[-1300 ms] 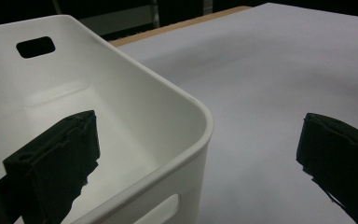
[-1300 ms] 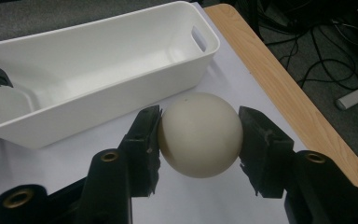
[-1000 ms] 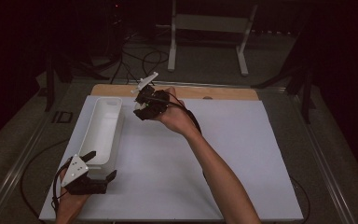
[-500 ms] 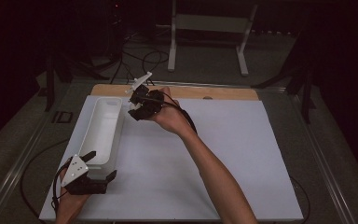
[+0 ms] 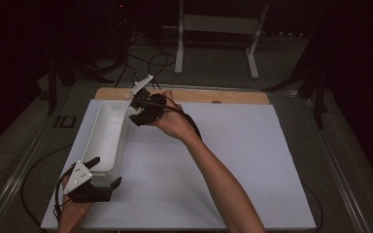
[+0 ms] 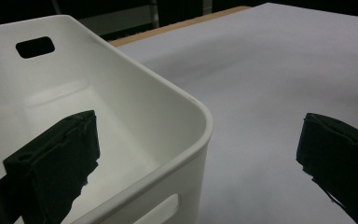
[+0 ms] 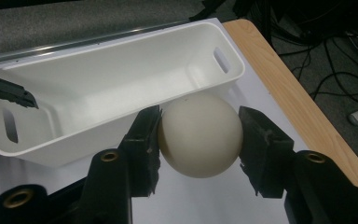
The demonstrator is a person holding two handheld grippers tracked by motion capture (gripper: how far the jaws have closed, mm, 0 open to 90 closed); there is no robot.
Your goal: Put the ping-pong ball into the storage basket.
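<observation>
One white ball (image 7: 200, 135) clamped in right tongs (image 7: 196, 140) beside bin (image 7: 98, 88), left tongs (image 6: 200, 154) wide open astride bin corner.

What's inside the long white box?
The white box looks empty: its bare white floor shows in the right gripper view. One jaw of the left tongs reaches inside its near end. The white ball is outside, in the right tongs.

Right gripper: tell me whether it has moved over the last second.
Yes. The right gripper has shifted left toward the white bin's far end.
</observation>
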